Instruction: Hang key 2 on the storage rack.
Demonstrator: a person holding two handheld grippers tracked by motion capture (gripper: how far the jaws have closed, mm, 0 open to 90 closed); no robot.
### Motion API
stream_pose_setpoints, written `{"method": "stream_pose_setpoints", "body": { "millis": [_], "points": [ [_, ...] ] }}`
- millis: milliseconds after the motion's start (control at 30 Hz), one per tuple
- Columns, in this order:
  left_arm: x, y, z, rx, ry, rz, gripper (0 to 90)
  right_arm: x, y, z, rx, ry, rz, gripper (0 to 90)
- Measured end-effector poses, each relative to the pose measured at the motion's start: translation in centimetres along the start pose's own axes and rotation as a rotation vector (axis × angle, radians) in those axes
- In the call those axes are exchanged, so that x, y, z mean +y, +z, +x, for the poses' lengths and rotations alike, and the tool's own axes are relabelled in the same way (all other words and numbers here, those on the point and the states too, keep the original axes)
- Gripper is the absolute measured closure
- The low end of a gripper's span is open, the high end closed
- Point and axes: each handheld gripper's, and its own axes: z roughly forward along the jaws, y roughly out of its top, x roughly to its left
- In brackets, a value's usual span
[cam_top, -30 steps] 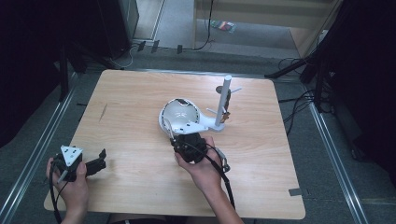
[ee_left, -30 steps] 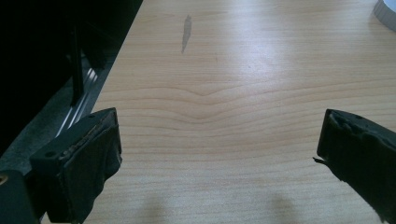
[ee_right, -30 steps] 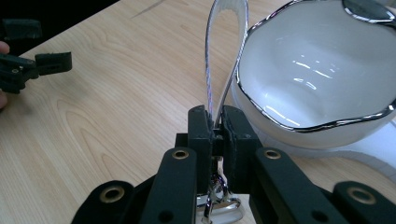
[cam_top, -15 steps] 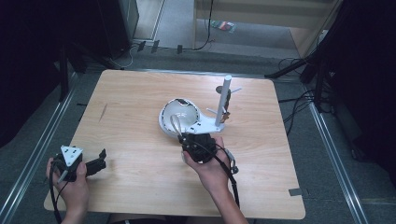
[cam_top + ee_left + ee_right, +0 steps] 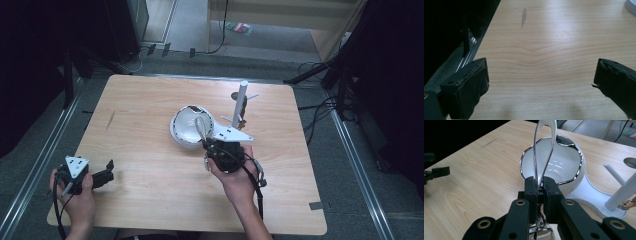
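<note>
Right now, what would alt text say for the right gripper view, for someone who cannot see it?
A black tool is shut on the handle of a shiny metal spoon, which reaches over a white bowl on a wooden table. A white peg stand stands at the right.

- Looks like a lab or some kind of recording setup, definitely not anyone's home.
- Plain light-wood table [image 5: 150, 200] standing by itself on a grey floor [image 5: 350, 165].
- Metal rails [image 5: 40, 165] run along the floor on both sides of the table.
- Loose black cables [image 5: 320, 115] trail across the floor, and dark curtains or equipment [image 5: 30, 75] close in on the sides.
- A light wooden bench or shelf [image 5: 280, 12] sits at the back.
</note>
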Motion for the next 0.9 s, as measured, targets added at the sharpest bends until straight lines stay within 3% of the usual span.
{"method": "stream_pose_setpoints", "body": {
  "millis": [900],
  "points": [
    [0.0,0.0,0.0,0.000,0.002,0.001,0.0,-0.3,-2.8,-3.2,-0.083,0.066,-0.088,83.5]
  ]
}}
